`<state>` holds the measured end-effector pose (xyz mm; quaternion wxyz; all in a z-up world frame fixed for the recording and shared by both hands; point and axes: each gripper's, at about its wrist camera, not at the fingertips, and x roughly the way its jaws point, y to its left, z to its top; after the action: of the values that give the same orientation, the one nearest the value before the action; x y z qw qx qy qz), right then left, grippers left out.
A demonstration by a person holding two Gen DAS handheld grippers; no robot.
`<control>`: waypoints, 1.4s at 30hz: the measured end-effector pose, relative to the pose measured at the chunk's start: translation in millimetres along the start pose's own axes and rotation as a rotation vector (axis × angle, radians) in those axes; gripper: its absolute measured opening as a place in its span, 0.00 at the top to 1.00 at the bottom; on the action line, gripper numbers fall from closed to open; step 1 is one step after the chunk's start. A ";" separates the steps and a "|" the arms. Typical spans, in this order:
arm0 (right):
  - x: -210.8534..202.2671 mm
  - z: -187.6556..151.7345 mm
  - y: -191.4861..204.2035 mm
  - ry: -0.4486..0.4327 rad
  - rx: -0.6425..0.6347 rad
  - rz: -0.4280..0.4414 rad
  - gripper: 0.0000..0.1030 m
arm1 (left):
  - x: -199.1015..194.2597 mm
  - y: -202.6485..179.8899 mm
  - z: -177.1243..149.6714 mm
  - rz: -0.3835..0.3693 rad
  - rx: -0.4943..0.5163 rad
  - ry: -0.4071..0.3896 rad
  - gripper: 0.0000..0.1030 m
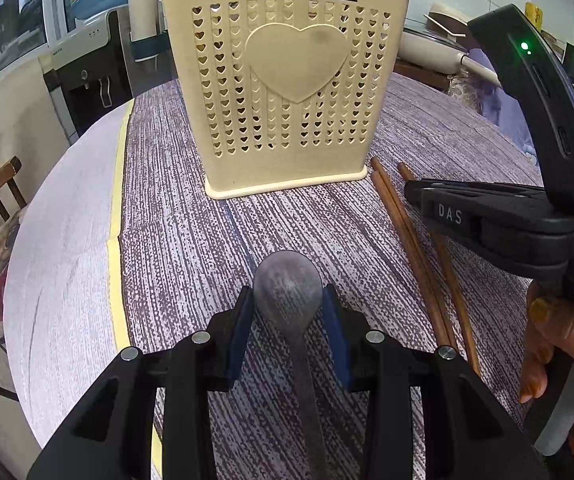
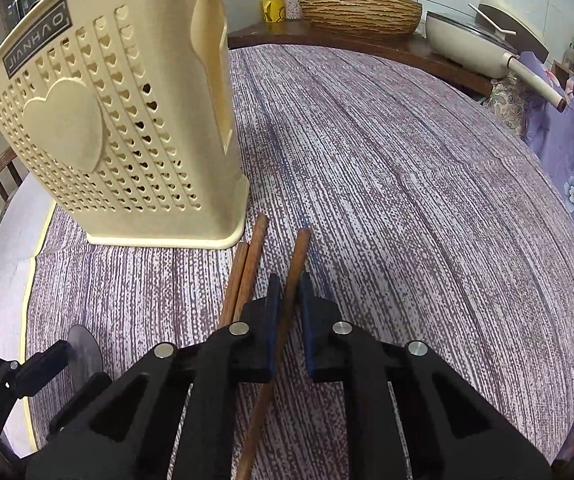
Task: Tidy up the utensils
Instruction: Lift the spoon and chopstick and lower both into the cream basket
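The left tool point(image 1: 287, 312) is clamped on the bowl of a grey metal spoon point(image 1: 289, 286), its blue pads pressing the bowl's two sides while the handle runs back beneath the tool over the striped worktop point(image 1: 215, 248). The right tool point(image 2: 290, 300) is closed on a single brown chopstick point(image 2: 295, 264), gripped partway along its length, with the far tip pointing toward the cream perforated utensil holder point(image 1: 283, 88). Two more chopsticks point(image 2: 243, 276) lie just beside that tool on the worktop, side by side and touching each other, their ends close to the holder's base corner. The holder stands upright ahead of both tools, and its opening is out of view from here. The spoon grip looks the shakier one: the pads meet a rounded, smooth bowl, so the spoon may pivot or slide out when lifted, and the long handle hanging behind adds leverage. The held chopstick is thin and caught at only one spot, so it could swing or roll in the pads and miss the opening. The right tool's outer finger sits against the neighbouring pair, and lifting may drag or scatter them. With both tools close together, a shared approach risks a collision or knocking the light holder over.
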<state>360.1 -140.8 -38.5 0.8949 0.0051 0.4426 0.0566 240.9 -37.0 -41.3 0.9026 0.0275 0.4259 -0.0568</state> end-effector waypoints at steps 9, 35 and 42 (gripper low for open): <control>-3.6 7.7 -27.0 -0.016 0.101 0.100 0.92 | -6.3 3.3 5.3 -0.033 -0.016 -0.038 0.66; -173.0 -1.6 -59.1 -0.399 0.080 0.319 0.92 | -90.2 26.9 39.7 -0.126 -0.091 -0.273 0.90; -173.6 -1.6 -64.8 -0.407 0.093 0.308 0.92 | -78.3 29.5 39.2 -0.101 -0.101 -0.245 0.90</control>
<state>260.6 -223.6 94.2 0.9451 0.1248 0.2496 0.1698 225.2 -5.3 44.1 0.9440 -0.0464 0.3158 -0.0835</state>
